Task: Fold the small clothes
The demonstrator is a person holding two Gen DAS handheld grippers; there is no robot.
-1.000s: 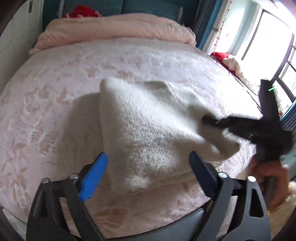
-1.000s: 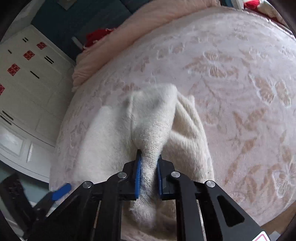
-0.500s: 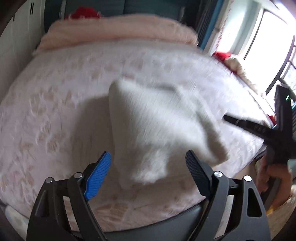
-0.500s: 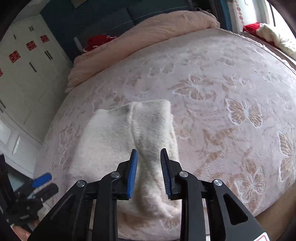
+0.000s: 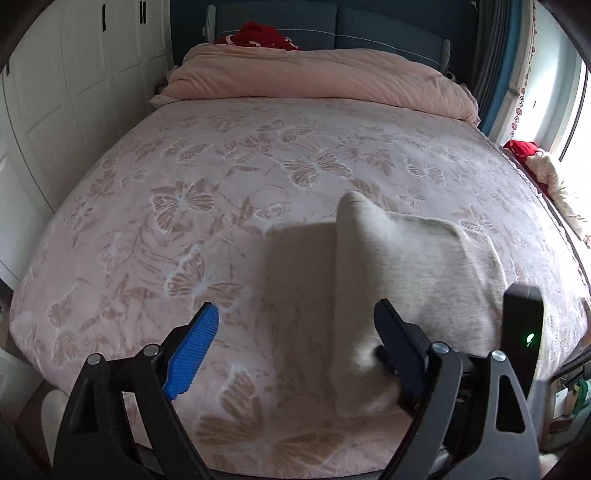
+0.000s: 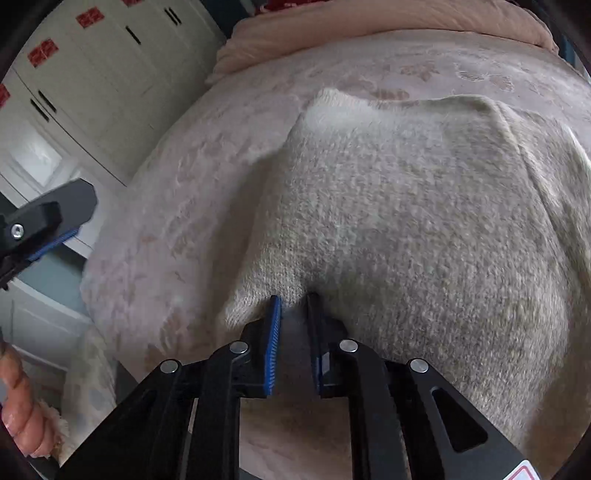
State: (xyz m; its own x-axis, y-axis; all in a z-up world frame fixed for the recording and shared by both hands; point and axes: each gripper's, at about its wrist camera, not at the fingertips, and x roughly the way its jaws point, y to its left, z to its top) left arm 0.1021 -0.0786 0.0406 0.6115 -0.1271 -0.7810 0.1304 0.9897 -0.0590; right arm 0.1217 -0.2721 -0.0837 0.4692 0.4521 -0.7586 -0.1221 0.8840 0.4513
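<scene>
A cream knit garment is lying folded on the butterfly-patterned bedspread, toward 4 o'clock in the left wrist view and near the foot edge of the bed. The right gripper is gripping the garment's near edge at 6 o'clock in its own view, its jaws nearly closed with only a narrow gap and a pinch of knit fabric caught between the blue pads; the cloth is puckering where the tips are biting in. The left gripper is hovering over the bedspread with its jaws spread wide and holding nothing, its blue pad at 7 o'clock and its dark finger at 5 o'clock crossing in front of the garment's near corner; whether it is touching the cloth cannot be told. A rolled pink duvet is lying across the head of the bed at 12 o'clock, with a red cloth behind it. White wardrobe doors are standing at 10 o'clock in the right wrist view.
</scene>
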